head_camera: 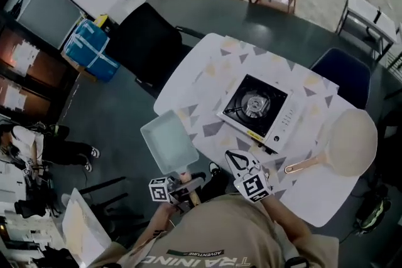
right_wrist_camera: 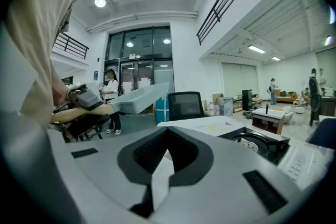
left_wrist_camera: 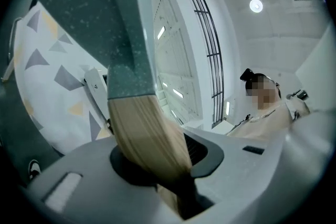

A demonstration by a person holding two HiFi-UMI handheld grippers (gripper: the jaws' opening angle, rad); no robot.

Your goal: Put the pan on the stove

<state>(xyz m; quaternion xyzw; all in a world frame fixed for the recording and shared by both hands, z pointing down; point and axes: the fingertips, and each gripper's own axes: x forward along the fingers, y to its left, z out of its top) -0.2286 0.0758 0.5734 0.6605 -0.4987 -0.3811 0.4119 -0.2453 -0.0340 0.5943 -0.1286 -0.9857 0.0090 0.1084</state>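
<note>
A square pale-green pan [head_camera: 168,142] with a wooden handle [head_camera: 190,192] hangs over the floor just off the table's near-left edge. My left gripper [head_camera: 182,181] is shut on that handle. In the left gripper view the handle [left_wrist_camera: 147,134] runs down between the jaws, and the pan's speckled underside [left_wrist_camera: 105,18] fills the view above it. The portable gas stove [head_camera: 254,107] sits in the middle of the patterned table [head_camera: 207,72], with nothing on its burner. My right gripper [head_camera: 239,160] hovers at the table's near edge, shut and empty. The right gripper view shows the pan [right_wrist_camera: 139,97] at the left and the stove [right_wrist_camera: 257,141] at the right.
A round beige pan [head_camera: 353,140] with a wooden handle lies on the table's right end. A black chair [head_camera: 147,41] stands at the far-left side and a blue chair [head_camera: 344,75] at the far right. A blue box [head_camera: 91,50] sits on the floor.
</note>
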